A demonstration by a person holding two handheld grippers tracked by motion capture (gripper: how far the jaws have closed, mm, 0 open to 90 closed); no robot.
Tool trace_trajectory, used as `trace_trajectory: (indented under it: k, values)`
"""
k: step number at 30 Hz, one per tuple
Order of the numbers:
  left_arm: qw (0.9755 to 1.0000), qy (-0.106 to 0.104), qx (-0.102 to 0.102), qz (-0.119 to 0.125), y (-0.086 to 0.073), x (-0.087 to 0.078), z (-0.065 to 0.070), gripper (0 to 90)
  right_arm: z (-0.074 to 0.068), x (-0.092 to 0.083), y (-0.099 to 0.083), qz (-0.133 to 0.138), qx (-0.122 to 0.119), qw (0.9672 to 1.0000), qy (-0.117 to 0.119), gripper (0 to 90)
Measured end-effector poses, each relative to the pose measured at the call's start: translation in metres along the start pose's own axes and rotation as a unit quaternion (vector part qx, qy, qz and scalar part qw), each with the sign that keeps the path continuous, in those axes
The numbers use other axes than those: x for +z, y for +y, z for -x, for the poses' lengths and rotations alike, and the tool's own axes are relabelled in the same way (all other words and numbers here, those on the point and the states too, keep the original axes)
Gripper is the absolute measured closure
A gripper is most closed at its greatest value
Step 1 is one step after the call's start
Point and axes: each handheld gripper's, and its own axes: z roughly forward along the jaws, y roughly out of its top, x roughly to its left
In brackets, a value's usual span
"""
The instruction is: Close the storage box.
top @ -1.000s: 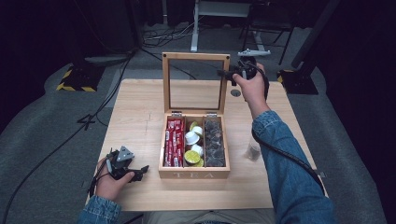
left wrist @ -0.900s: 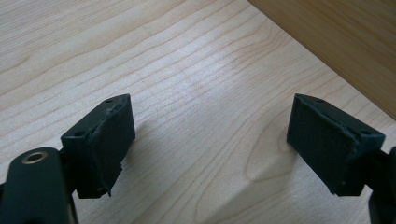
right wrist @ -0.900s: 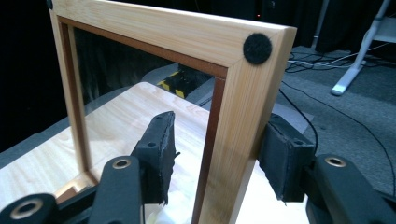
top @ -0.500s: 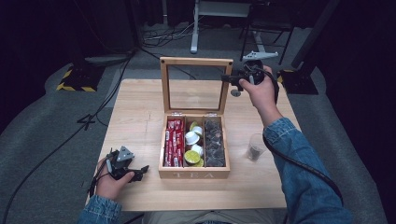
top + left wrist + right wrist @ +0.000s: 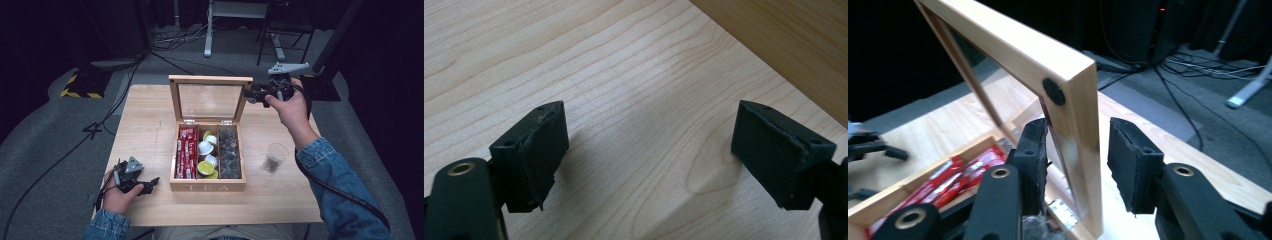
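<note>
In the high view a pale wooden table (image 5: 150,125) fills the middle of the frame, standing on grey carpet, with a dark room behind it — cables, a white stand leg and a yellow-and-black striped block at the upper left. A wooden tea box (image 5: 208,155) marked TEA sits at the centre, its glass-paned lid (image 5: 209,100) raised upright. Its three compartments hold red sachets (image 5: 186,152) on the left, white and green capsules (image 5: 207,155) in the middle and dark pieces on the right. A clear glass (image 5: 275,157) stands right of the box, apart from it. The right gripper (image 5: 248,94) is at the lid's upper right corner, held by a hand in a denim sleeve. The left gripper (image 5: 150,184) lies low at the lower left, near the box's front corner.

In the left gripper view the two black jaws stand wide apart over bare wood grain — nothing between them. The box wall crosses the upper right corner.

In the right gripper view the jaws straddle the lid's wooden frame, just below a round black bumper (image 5: 1053,91). They have just been closing; the left pad is at the frame's inner face, while a gap shows between the right pad and the wood. Red sachets show at the lower left; carpet and cables fill the upper right.
</note>
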Motion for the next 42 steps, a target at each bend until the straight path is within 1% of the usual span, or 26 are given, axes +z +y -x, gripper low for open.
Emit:
trace_trajectory:
  k: [4,10,12,14,15,18,22,25,27,30,37,42]
  values:
    - [1.0000,0.000,0.000,0.000,0.000,0.000,0.000,15.6,-0.006,-0.008,-0.004,0.000,-0.007,1.0000,0.000,61.2]
    - [1.0000,0.000,0.000,0.000,0.000,0.000,0.000,15.6,-0.019,-0.016,-0.013,-0.010,-0.014,0.9997,0.019,58.8]
    - [1.0000,-0.001,0.000,0.000,0.000,0.000,0.000,15.6,-0.025,-0.018,-0.016,-0.012,-0.018,0.9994,0.026,58.5]
    - [1.0000,0.000,0.000,0.000,0.000,0.000,0.000,15.6,-0.033,-0.020,-0.020,-0.021,-0.031,0.9988,0.031,58.3]
    - [1.0000,0.000,0.000,0.000,0.000,0.000,0.000,15.6,-0.036,-0.021,-0.021,-0.023,-0.034,0.9987,0.031,57.7]
    - [1.0000,0.000,0.000,0.000,0.000,0.000,0.000,15.6,-0.046,-0.025,-0.029,-0.032,-0.042,0.9978,0.039,54.6]
    - [1.0000,0.000,0.000,0.000,0.000,0.000,0.000,15.6,-0.057,-0.029,-0.040,-0.040,-0.055,0.9970,0.036,52.9]
    - [1.0000,0.000,0.000,0.000,0.000,0.000,0.000,15.6,-0.063,-0.030,-0.048,-0.044,-0.061,0.9966,0.035,51.2]
    - [1.0000,0.001,0.000,0.000,0.000,0.000,0.000,15.6,-0.066,-0.031,-0.053,-0.047,-0.060,0.9965,0.036,49.4]
    - [1.0000,0.000,0.000,0.000,0.000,0.000,0.000,15.6,-0.070,-0.031,-0.064,-0.051,-0.049,0.9967,0.040,45.5]
    - [1.0000,0.000,0.000,0.000,0.000,0.000,0.000,15.6,-0.081,-0.031,-0.083,-0.057,-0.059,0.9958,0.039,43.0]
    - [1.0000,-0.001,-0.001,0.001,0.000,0.000,0.000,15.6,-0.087,-0.030,-0.096,-0.061,-0.055,0.9959,0.038,40.0]
